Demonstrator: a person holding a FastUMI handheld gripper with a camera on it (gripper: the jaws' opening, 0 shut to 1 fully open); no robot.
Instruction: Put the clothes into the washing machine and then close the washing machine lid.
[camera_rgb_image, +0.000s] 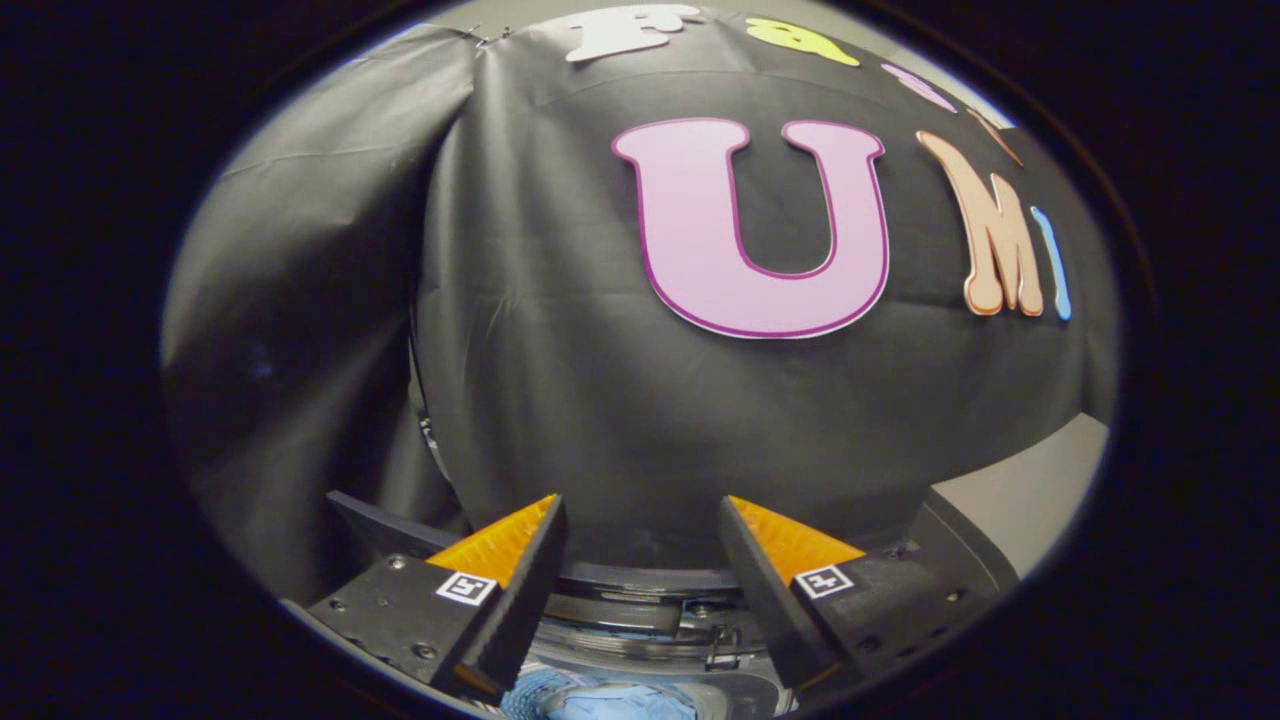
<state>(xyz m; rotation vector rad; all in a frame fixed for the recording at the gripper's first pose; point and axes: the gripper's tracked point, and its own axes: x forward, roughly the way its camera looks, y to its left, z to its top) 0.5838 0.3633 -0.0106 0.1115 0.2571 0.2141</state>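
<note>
**Tongs raised over the open drum, nothing held**

At the left of the frame hangs a loose fold of the black cloth booth wall (300, 330), creased and draped down toward the lower left. Below it, low in the frame, the tongs (640, 560) stand wide apart, with a clear gap between the 2 fingers and nothing held between them. The left finger (520, 580) and the right finger both point up and forward at the cloth wall rather than down at the load.

In the gap at the bottom centre sits the dark round rim of the washing machine opening (640, 600), with a small metal catch or hinge part just inside it. Lower still, at the very bottom centre, a patch of pale blue clothes (600, 700) lies inside the grey drum, below and behind the fingertips. To the lower right a strip of pale grey table (1030, 490) shows past the right finger.

Judging from this, the clothes appear to be in the machine already, so the step in hand is likely the lid. I cannot tell where the lid is. To do it well, tilt the tongs down until the lid's edge comes into sight, check no cloth overhangs the rim, then push the lid squarely and slowly until it seats.
</note>
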